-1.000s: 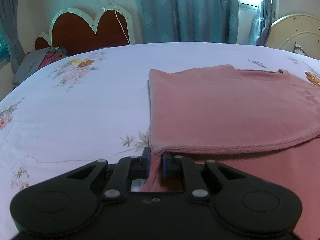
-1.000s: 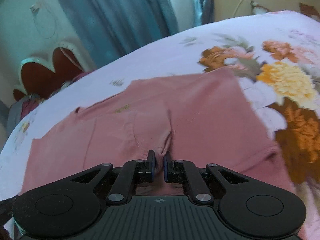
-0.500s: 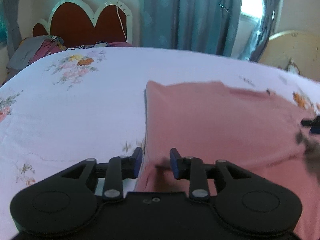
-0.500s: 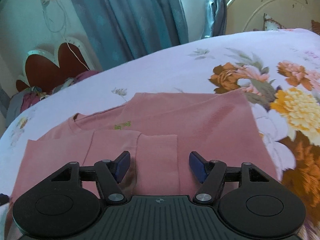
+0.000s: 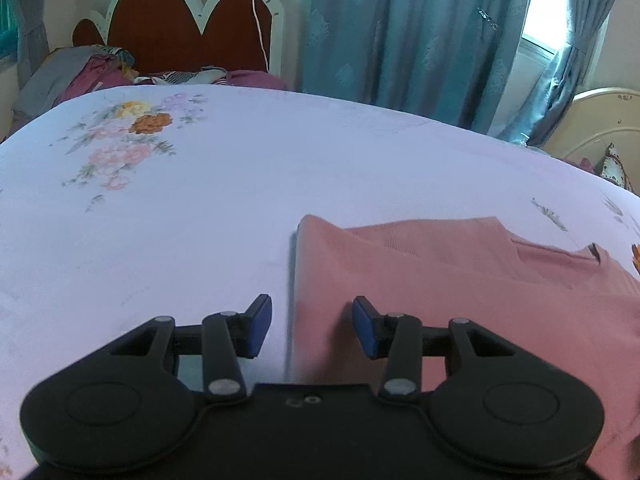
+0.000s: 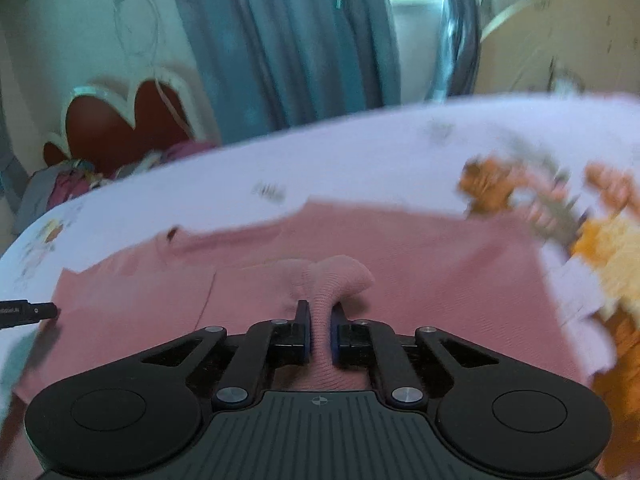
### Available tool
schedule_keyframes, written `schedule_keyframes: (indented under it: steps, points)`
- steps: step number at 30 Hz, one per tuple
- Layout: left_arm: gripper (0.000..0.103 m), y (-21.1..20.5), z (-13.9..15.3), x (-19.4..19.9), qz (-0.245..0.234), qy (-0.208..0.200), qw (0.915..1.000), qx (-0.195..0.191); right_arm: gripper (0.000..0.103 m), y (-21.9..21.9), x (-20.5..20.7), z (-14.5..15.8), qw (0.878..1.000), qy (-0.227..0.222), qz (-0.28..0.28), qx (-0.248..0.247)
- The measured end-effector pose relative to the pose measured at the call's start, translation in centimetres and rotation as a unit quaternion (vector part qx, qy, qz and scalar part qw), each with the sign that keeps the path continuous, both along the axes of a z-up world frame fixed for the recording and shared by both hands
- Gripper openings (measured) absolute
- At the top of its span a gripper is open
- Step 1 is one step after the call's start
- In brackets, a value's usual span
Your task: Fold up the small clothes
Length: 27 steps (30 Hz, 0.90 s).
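1. Pale floral bedsheet [image 5: 240,208] fills the left wrist view, with a scalloped red headboard [image 5: 188,36] and teal curtains [image 5: 400,32] behind it. The pink garment [image 5: 460,292] lies flat on the right half of the bed, its long axis running left to right across the view, neckline toward the far right. Its straight folded left edge runs away from the camera, just right of the midline.
2. The left gripper [image 5: 312,326] hovers with its blue pads apart, straddling that left edge. Its jaws have just been opening; no fabric is pinched between them. A second ago they were clamped on the garment's near corner, and the view now sits further left, showing more bare sheet. Open sheet stretches left and ahead, well clear.
3. Blurred bedsheet [image 6: 360,160] and curtains [image 6: 280,40] back the right wrist view. The garment [image 6: 440,272] spreads wide across the middle, its long axis again left to right, big orange flowers printed on the sheet beyond its right edge.
4. The right gripper [image 6: 319,332] is closed tight on a ridge of pink fabric that bulges up ahead of the pads. Half a second ago its jaws stood wide over flat cloth; they have just been closing. The other gripper's tip [image 6: 28,312] shows at the left edge.
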<state>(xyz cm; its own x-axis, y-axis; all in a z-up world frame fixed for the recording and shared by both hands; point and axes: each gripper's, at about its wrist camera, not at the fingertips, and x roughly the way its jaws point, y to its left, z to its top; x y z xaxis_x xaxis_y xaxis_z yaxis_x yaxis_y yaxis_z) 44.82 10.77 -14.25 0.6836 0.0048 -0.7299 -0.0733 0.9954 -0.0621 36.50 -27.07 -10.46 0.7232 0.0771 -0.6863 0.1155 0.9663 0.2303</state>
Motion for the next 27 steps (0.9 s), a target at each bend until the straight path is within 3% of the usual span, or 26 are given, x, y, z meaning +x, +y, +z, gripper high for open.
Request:
schedule_keyframes:
  steps: [5,10,12,14,23,27]
  points:
    - [0.046,-0.3,-1.2,1.2,0.005,0.007,0.9999,0.008,0.008,-0.6,0.1,-2.3,0.999,0.044,-0.004,-0.020]
    - [0.047,-0.2,-1.3,2.2,0.021,0.003,0.9997,0.010,0.011,-0.5,0.5,-2.2,0.999,0.034,-0.015,-0.026]
    - [0.048,0.0,-1.4,2.8,0.029,0.004,0.9995,0.011,0.033,-0.8,0.2,-1.5,0.999,0.016,-0.023,-0.029]
    - [0.048,0.2,-1.5,3.3,0.039,0.002,0.9992,0.012,0.039,-0.8,0.1,-0.8,0.999,0.003,-0.021,-0.036]
    - [0.043,-0.3,-0.8,2.7,0.056,-0.012,0.9981,0.020,0.039,-0.3,-0.3,-0.9,0.999,0.016,0.005,-0.038]
    - [0.044,-1.5,0.7,0.6,0.030,-0.038,0.9983,0.032,0.039,-0.5,-0.8,-0.9,0.999,0.016,-0.001,-0.033]
